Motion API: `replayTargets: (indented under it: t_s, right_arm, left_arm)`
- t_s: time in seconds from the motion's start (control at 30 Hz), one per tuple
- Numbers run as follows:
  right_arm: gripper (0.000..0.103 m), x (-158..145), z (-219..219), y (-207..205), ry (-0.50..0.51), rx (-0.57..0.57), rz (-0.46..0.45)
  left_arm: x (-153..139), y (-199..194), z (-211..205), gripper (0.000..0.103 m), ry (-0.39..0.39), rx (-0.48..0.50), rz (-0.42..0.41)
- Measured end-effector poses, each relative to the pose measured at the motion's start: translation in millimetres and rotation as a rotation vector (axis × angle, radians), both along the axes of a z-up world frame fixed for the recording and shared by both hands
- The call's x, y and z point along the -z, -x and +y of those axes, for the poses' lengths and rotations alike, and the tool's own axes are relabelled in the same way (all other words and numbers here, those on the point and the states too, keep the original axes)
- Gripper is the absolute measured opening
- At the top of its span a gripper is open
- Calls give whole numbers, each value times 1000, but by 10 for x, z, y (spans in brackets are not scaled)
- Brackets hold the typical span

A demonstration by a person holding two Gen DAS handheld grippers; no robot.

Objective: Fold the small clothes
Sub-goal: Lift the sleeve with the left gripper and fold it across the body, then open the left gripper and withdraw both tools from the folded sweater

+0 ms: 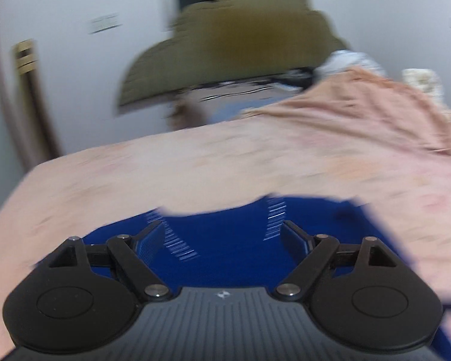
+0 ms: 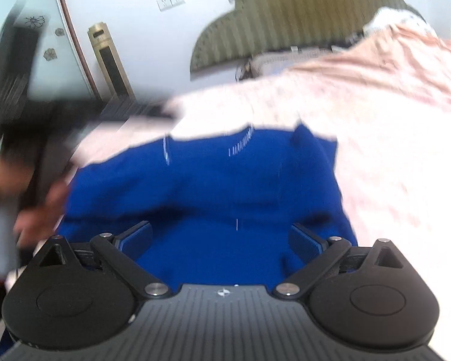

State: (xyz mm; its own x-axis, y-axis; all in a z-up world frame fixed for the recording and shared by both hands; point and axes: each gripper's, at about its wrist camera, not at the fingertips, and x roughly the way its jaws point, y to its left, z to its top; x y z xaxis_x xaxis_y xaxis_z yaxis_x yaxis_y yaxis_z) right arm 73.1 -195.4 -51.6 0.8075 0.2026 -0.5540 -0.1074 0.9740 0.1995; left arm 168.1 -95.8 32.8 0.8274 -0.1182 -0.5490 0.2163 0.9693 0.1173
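Note:
A bright blue garment (image 1: 225,240) with thin white stripe marks lies on a pink bed sheet (image 1: 195,165). My left gripper (image 1: 222,237) hovers over it with jaws wide apart and nothing pressed between the pads. In the right wrist view the same blue garment (image 2: 210,186) lies bunched, with a fold across its middle. My right gripper (image 2: 221,239) stands open above its near part, pads clear of the cloth. At the left of that view a person's hand (image 2: 30,204) holds the other gripper, blurred.
An olive padded headboard (image 1: 240,45) stands behind the bed, with a heap of other clothes (image 1: 345,60) at its foot. Crumpled pink bedding (image 1: 375,111) rises at the right. A white wall with a socket (image 2: 171,0) and a door frame (image 2: 72,30) are at the left.

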Motion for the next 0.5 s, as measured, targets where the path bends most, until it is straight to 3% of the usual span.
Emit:
replayTargets:
  t_s: [0.17,0.3,0.37,0.43,0.5]
  right_arm:
    - [98,126,27,-623,-23,3,64]
    - [95,275,112,-903,139,98,132]
    - [97,239,179,-808,150,127,109]
    - [99,180,210,-716,86,67,53]
    - [101,167,290,-661,84,2,25]
  left_arm:
    - [314,-43,500,84,-31,-135,68]
    - [519,-61,669,84,-31,-190,110]
    - [580,-44,709,84,-33,-193,121]
    - [630,-15,715,84,-47,-193,122]
    - [653,6,701,84,-57,-194,129]
